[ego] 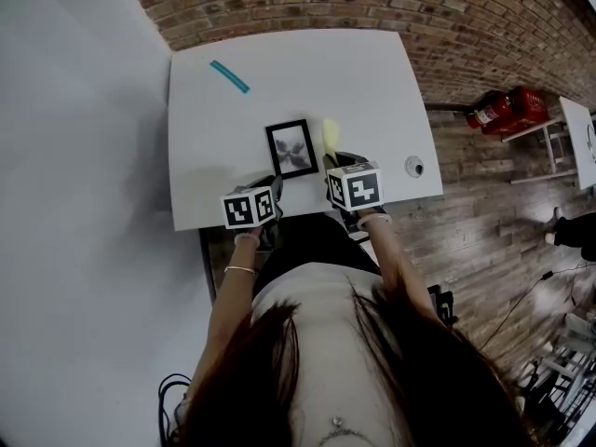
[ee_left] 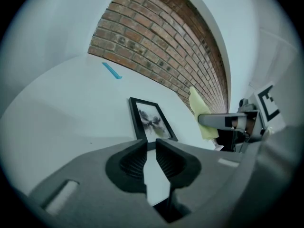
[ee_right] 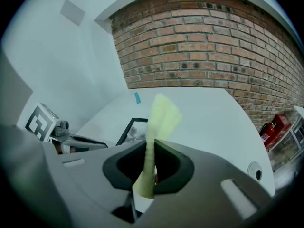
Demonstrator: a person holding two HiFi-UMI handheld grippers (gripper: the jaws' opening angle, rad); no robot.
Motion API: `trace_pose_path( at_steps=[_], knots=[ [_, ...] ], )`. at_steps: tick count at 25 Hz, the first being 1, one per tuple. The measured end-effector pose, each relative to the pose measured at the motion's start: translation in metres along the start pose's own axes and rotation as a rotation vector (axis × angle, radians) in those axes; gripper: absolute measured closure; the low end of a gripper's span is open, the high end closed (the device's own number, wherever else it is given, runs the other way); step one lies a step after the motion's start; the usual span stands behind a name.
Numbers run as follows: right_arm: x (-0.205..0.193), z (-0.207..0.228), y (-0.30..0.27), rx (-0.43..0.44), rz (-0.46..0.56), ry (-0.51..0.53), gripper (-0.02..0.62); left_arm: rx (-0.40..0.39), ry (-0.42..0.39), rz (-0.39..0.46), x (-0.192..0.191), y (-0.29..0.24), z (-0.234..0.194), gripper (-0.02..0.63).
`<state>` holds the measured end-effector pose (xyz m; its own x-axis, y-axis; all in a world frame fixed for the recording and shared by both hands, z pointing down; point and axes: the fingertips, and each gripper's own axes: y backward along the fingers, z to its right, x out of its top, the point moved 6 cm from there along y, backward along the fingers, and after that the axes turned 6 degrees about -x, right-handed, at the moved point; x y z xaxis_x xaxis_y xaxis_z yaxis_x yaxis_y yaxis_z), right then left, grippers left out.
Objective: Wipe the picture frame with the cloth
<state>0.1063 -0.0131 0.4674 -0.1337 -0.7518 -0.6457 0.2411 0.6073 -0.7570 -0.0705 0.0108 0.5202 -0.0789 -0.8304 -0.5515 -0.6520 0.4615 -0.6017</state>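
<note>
Picture frame (thin, black) borders a grey, dark-blotched print.

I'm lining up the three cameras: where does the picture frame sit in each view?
Head view: picture frame just above centre, on the white table.
Left gripper view: frame centre, just above the jaws.
Right gripper view: frame left of centre, partly behind the yellow cloth.
Shared landmark: blue strip beyond the frame.

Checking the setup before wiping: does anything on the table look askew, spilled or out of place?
Nothing spilled or damaged. The picture frame sits slightly turned against the edges of the white table, and a blue strip lies alone near the far left corner, apart from everything else.
</note>
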Motion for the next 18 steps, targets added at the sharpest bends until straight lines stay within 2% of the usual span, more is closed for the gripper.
trace_pose_path(
  at_steps=[5, 18],
  knots=[
    [-0.009, -0.010, 0.007, -0.024, -0.003, -0.002, 0.561, -0.018, -0.055, 0.018, 0.000, 0.015, 0.001, 0.556],
    [-0.008, -0.020, 0.021, -0.080, 0.039, 0.088, 0.561, 0.035, -0.183, 0.141, 0.008, 0.048, 0.010, 0.606]
  ],
)
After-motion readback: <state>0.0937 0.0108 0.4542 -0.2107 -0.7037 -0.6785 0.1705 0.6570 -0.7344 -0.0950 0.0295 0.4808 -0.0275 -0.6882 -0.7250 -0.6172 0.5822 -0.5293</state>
